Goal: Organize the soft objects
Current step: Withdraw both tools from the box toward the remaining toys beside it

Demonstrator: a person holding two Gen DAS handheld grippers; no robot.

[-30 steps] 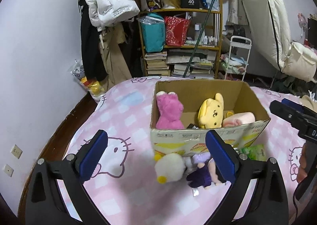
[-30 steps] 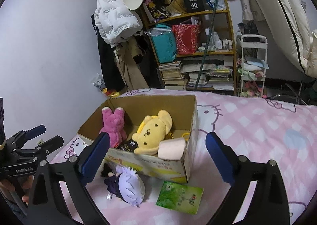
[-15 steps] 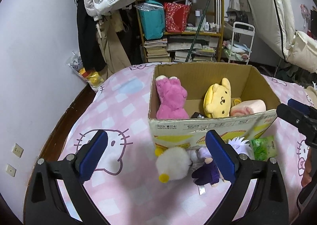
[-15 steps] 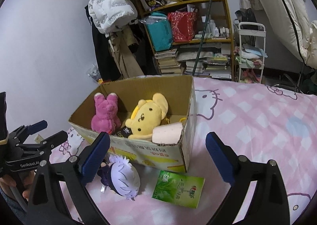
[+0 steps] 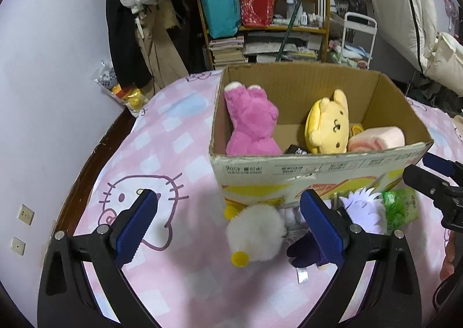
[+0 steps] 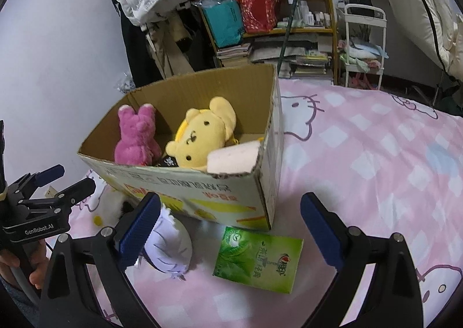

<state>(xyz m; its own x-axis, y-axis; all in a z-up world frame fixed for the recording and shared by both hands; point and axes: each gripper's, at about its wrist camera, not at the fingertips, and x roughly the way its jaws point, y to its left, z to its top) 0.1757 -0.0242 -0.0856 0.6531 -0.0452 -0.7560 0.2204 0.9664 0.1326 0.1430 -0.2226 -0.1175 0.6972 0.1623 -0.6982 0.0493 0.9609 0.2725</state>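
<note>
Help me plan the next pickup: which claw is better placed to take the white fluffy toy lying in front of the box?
Probably left. The white fluffy toy lies between the open left claw fingers, just ahead. The open right claw faces the green packet, with the toy off to its left.

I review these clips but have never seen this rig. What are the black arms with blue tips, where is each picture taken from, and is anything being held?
No robot here: a person holds a two-finger tool in each hand, each carrying a camera looking along its fingers. One picture is from the left tool, the other from the right tool. Both are open and hold nothing. On the pink bedspread stands a cardboard box with a pink plush, a yellow plush and a pink roll. In front of it lie a white fluffy toy, a white-haired doll and a green packet.
</note>
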